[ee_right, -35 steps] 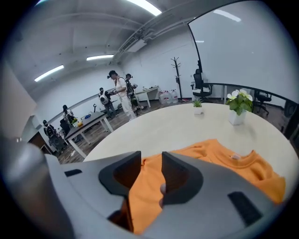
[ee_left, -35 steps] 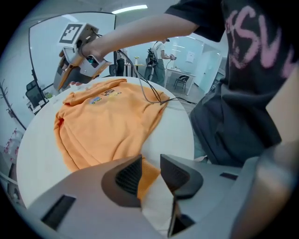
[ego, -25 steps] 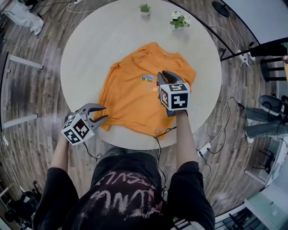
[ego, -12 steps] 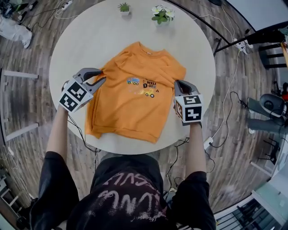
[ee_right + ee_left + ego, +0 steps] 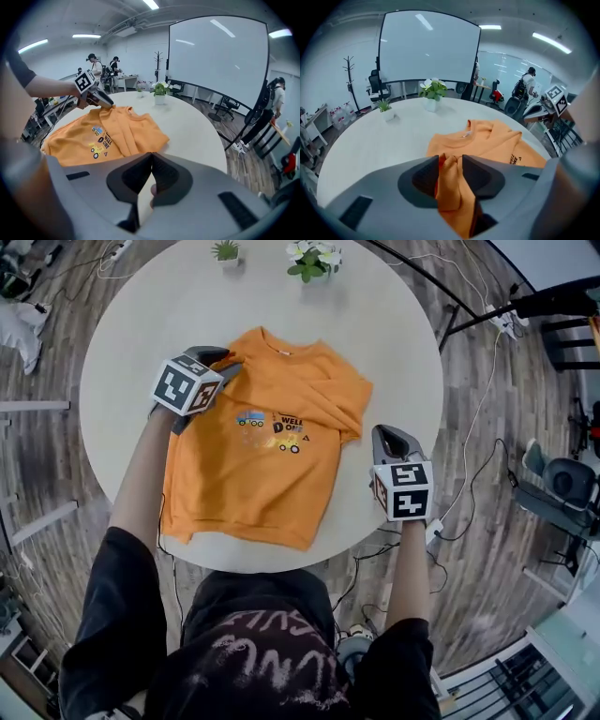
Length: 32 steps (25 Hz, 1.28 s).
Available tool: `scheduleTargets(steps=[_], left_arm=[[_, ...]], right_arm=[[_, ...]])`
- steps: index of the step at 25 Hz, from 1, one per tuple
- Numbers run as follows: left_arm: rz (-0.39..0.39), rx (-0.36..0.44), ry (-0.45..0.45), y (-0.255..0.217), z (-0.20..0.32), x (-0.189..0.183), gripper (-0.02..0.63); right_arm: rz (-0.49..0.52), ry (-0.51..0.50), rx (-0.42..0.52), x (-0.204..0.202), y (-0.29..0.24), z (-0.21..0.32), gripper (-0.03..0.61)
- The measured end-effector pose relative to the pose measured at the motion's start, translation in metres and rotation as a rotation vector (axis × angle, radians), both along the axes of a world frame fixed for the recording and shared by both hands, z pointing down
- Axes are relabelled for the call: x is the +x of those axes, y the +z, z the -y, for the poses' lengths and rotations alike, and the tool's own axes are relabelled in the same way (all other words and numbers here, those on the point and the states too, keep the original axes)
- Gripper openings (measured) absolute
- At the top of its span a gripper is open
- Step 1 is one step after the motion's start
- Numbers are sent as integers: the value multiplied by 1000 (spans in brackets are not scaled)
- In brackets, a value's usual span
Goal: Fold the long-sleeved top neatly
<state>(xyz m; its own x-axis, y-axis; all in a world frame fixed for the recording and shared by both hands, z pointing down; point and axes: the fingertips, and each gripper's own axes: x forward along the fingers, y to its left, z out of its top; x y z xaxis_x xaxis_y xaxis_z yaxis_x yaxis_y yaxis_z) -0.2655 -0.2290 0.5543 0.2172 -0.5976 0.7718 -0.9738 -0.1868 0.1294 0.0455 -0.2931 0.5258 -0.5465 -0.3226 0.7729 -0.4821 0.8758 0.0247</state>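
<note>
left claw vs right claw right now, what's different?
The left claw pinches bunched fabric of the orange top at its shoulder, jaws just opening; the right claw is shut and empty. Left sits over the top; right is off it, over bare table. Both point down.

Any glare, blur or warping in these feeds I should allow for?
Head view: strong fisheye, table rim bows; dim, even light; orange top sharp. Left gripper view: black corner vignette, ceiling lights mirrored on the screen. Right gripper view: same vignette and screen glare, no motion blur.
</note>
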Motion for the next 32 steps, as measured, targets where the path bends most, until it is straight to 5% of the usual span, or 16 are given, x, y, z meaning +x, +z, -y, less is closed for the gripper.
scheduleTargets(steps=[4, 9, 17, 21, 27, 32], left_arm=[[35, -47, 22, 10, 4, 2, 99], [73, 60, 77, -21, 13, 8, 23], [107, 360, 468, -111, -27, 62, 23], [113, 263, 561, -86, -84, 69, 23], [11, -23, 740, -15, -189, 105, 77], [-22, -51, 602, -7, -201, 76, 112]], right_arm=[[9, 6, -4, 8, 5, 5, 8], [27, 27, -12, 15, 5, 3, 8], [54, 55, 21, 8, -13, -17, 8], [51, 59, 28, 3, -19, -36, 8], [23, 27, 24, -13, -17, -54, 14], [-5, -16, 3, -33, -7, -49, 45]])
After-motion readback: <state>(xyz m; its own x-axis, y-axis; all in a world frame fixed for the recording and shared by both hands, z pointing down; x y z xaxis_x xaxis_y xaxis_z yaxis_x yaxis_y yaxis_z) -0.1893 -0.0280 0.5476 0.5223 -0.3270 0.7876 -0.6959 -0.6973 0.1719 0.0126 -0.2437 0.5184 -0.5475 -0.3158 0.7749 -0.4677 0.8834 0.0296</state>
